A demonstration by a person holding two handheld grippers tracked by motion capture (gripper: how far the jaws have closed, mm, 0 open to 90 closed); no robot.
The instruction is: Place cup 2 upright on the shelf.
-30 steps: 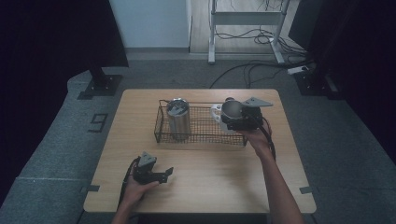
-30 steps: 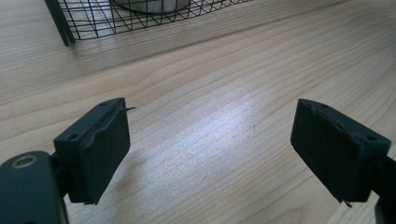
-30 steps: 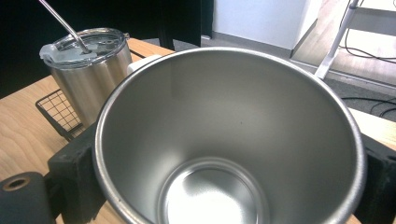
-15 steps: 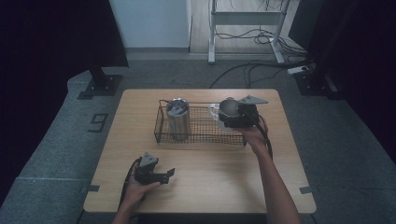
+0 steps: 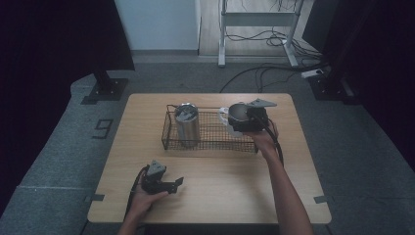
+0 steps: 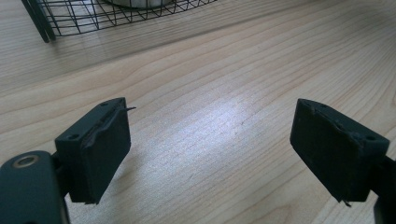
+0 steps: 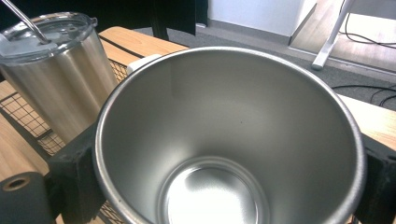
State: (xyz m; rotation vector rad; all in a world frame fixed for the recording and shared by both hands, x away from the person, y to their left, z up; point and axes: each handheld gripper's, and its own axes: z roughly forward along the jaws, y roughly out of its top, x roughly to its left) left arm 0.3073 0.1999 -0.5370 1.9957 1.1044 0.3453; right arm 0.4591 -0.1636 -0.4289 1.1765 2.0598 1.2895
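Already halfway: your right gripper [image 5: 243, 123] clamps open steel cup [image 7: 229, 140] at right end of wire basket [image 5: 210, 144], beside lidded tumbler [image 5: 187, 122] standing inside. Cup not yet set down. Your left gripper [image 5: 169, 184] idle in front of basket, jaws apart, empty.

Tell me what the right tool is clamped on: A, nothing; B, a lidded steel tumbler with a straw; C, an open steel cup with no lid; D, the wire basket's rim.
C: in the right gripper view, the right tool has its jaws on either side of the open steel cup, whose bare inside shows.
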